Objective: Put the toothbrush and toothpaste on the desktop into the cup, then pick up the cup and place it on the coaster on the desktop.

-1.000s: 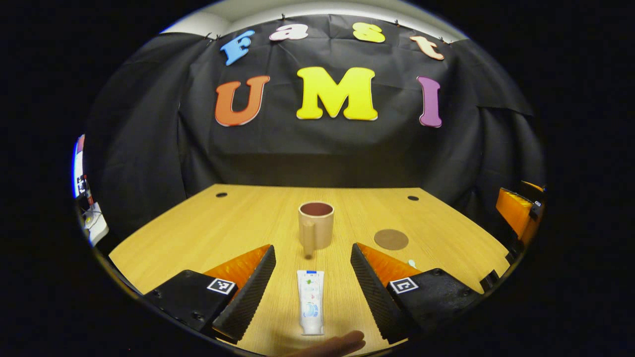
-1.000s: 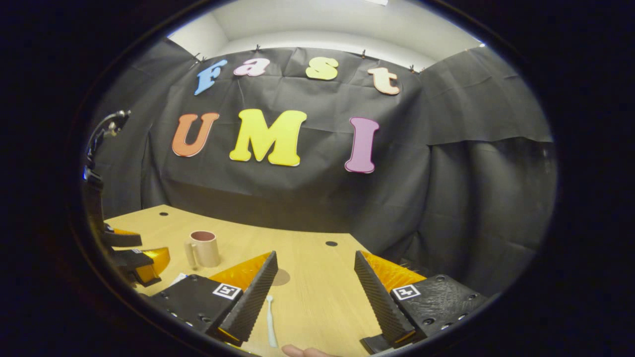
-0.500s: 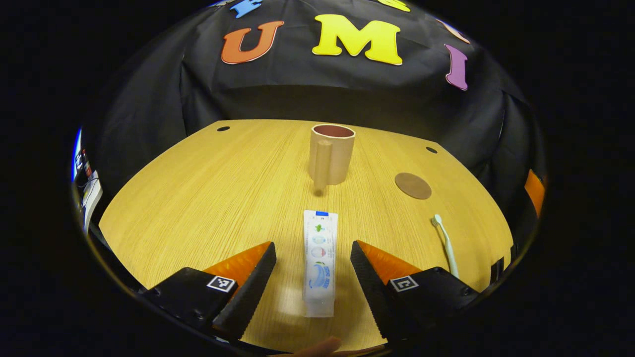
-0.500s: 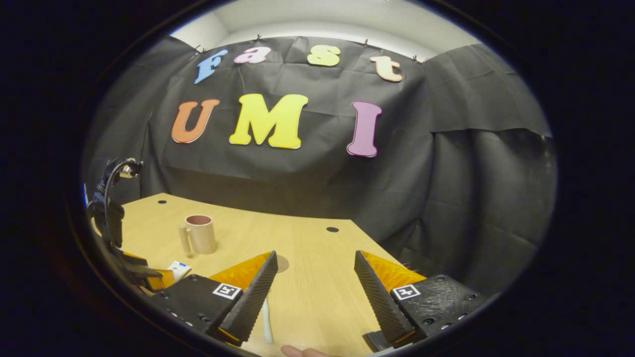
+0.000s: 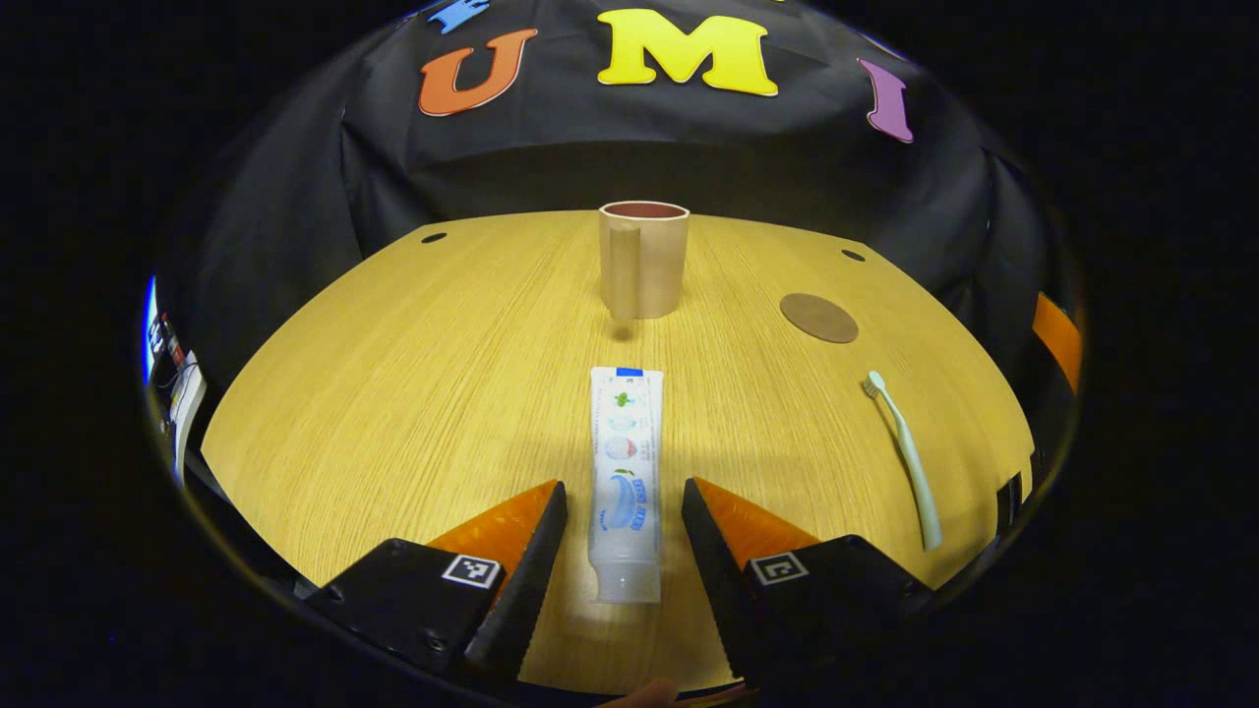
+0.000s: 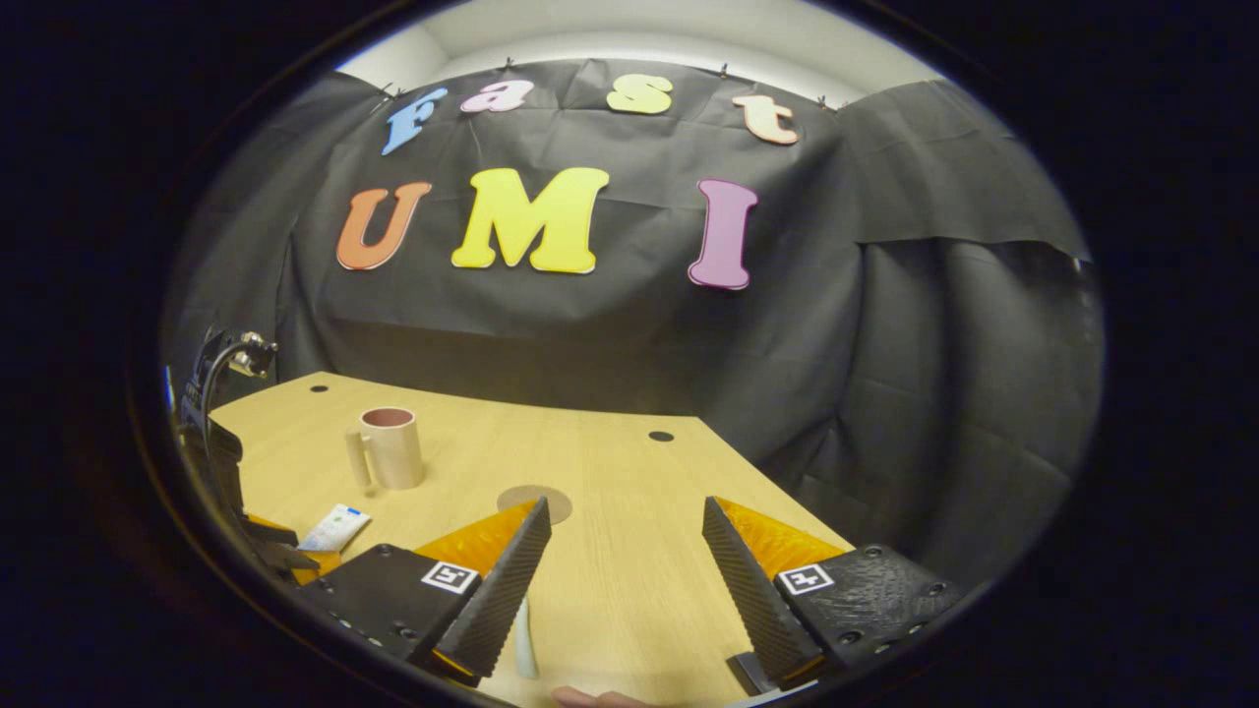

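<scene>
- The left gripper [image 5: 618,511] stood wide open astride the toothpaste [image 5: 624,479], which lay flat on the desk [image 5: 393,374]; closing near its cap could have let it slip.
- The right gripper [image 6: 626,551], also open, held nothing.

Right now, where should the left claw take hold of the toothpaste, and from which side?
Likely the lower body of the toothpaste, just above its cap, from straight above. The tube lies flat, pointing toward the cup, and the open left claw already straddles its narrow width.
</scene>
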Demonstrator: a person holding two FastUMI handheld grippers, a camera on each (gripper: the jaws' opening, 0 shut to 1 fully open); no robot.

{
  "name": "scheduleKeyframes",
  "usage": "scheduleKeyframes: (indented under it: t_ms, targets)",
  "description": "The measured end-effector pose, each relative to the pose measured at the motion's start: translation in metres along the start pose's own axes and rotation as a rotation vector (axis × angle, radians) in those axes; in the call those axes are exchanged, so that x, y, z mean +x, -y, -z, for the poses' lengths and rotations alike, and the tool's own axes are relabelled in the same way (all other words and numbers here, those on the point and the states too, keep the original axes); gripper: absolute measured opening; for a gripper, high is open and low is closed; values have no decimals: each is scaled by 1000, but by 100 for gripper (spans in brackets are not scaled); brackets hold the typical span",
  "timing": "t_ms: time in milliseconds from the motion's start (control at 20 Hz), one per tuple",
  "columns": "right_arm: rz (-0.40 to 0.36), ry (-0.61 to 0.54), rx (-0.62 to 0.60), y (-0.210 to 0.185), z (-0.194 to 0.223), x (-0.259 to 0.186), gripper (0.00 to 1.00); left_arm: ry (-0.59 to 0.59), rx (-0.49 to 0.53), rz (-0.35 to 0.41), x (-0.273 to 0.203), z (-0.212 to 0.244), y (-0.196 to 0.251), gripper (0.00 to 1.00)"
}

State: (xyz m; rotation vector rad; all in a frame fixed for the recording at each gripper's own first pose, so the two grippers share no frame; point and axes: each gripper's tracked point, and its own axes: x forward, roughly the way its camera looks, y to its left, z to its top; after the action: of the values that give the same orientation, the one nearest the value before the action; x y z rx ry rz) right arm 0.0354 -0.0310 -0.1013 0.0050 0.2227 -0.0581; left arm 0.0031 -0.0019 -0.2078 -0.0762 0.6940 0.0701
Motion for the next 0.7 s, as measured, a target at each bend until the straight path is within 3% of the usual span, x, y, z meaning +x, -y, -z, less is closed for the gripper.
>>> scheduleKeyframes:
  t_ms: [50,300,400,500,600,700]
  targets:
    - [-2,-10,3,-1,3,2,95,0,9,8,-1,0,3,81]
    - [-10,-54,2,-5,18,10,95,-13,11,11,4,4,3,66]
    - [-19,-77,-12,-10,26,14,95,-13,7,6,4,4,-1,67]
    - [-24,-101,-35,-15,34,18,95,-12,-8,4,5,4,-5,47]
    - [-42,-126,-60,-25,44,23,95,-10,14,10,5,4,-5,51]
    - [-70,-157,-87,-36,55,28,95,-1,6,14,5,2,-5,44]
